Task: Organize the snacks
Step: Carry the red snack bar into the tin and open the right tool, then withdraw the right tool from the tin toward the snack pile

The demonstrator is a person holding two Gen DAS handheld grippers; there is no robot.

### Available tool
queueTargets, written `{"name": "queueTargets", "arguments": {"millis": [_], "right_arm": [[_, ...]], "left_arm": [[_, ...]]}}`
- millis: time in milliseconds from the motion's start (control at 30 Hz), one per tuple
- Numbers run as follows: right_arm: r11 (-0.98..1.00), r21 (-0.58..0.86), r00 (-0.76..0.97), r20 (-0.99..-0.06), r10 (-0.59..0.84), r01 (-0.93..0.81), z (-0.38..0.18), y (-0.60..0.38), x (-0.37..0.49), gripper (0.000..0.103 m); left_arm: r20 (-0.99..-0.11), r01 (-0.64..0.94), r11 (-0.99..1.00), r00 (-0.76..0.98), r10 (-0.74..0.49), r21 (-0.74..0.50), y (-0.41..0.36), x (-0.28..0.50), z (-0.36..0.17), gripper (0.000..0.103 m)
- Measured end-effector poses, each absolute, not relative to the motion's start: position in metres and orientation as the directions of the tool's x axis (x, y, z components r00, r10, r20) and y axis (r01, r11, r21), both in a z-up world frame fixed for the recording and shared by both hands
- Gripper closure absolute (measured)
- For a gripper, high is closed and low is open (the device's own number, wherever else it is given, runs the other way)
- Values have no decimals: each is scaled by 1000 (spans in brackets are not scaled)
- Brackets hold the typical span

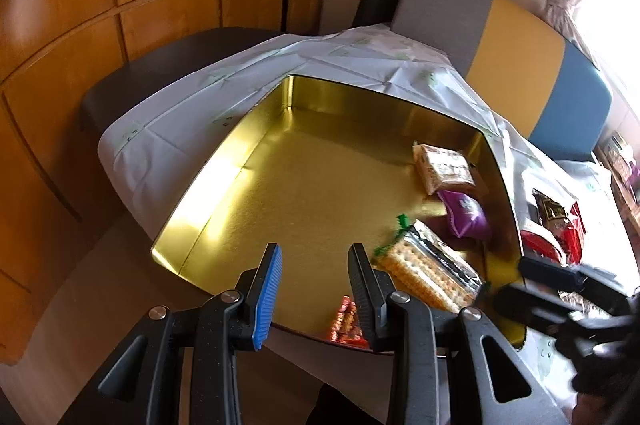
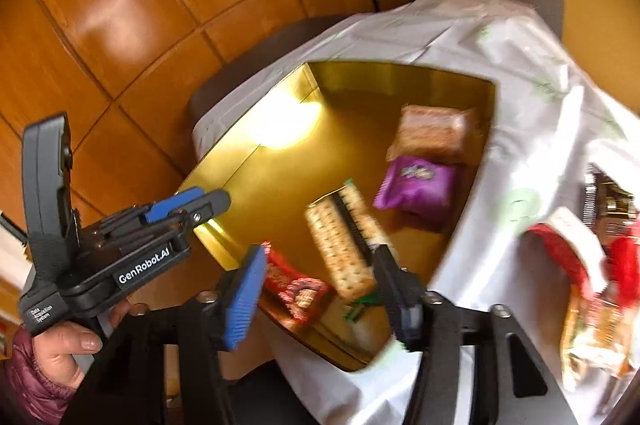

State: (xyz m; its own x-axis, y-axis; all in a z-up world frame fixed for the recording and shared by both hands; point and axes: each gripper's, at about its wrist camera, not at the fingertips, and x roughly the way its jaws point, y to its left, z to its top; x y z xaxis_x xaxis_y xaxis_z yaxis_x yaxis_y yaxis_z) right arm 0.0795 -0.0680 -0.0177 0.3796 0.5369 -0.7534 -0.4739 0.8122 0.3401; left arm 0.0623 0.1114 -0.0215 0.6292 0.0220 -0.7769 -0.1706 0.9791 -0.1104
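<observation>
A gold tin box (image 1: 248,161) (image 2: 280,181) lies open on the white tablecloth. In it are a cracker pack (image 1: 428,271) (image 2: 344,245), a purple packet (image 1: 466,215) (image 2: 418,185), a tan wafer pack (image 1: 442,167) (image 2: 434,131) and a red packet (image 1: 346,321) (image 2: 294,283). My left gripper (image 1: 314,257) (image 2: 202,203) is open and empty over the box's near edge. My right gripper (image 2: 320,257) (image 1: 536,269) is open above the cracker pack and red packet, holding nothing.
More snack packs, red and orange (image 2: 588,265) (image 1: 554,225), lie on the tablecloth (image 1: 168,129) right of the box. A dark bench (image 1: 160,61) and wooden wall panels (image 1: 80,25) stand behind. A grey, yellow and blue seat back (image 1: 516,53) is far right.
</observation>
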Motion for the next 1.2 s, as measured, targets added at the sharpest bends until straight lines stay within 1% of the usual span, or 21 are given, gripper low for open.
{"name": "queueTargets", "arguments": {"millis": [167, 367, 567, 1000, 1100, 1200], "right_arm": [[845, 305, 458, -733, 503, -439, -4, -97, 74, 21], [882, 270, 507, -737, 447, -386, 9, -134, 69, 8], [926, 217, 565, -741, 362, -309, 17, -182, 68, 2], [992, 86, 629, -768, 123, -90, 26, -298, 75, 2], [998, 53, 628, -776, 57, -24, 19, -327, 78, 2], [992, 85, 614, -790, 9, 95, 3, -362, 81, 2]], "left_arm": [[-774, -126, 987, 633, 5, -97, 96, 60, -18, 69], [-770, -70, 995, 638, -9, -70, 76, 57, -14, 69], [-769, -31, 998, 639, -16, -46, 62, 54, -12, 68], [-775, 20, 1000, 631, -27, -19, 41, 55, -13, 68], [-777, 35, 999, 628, -28, -8, 34, 56, -14, 68], [-780, 54, 999, 625, -33, 2, 27, 56, -14, 68]]}}
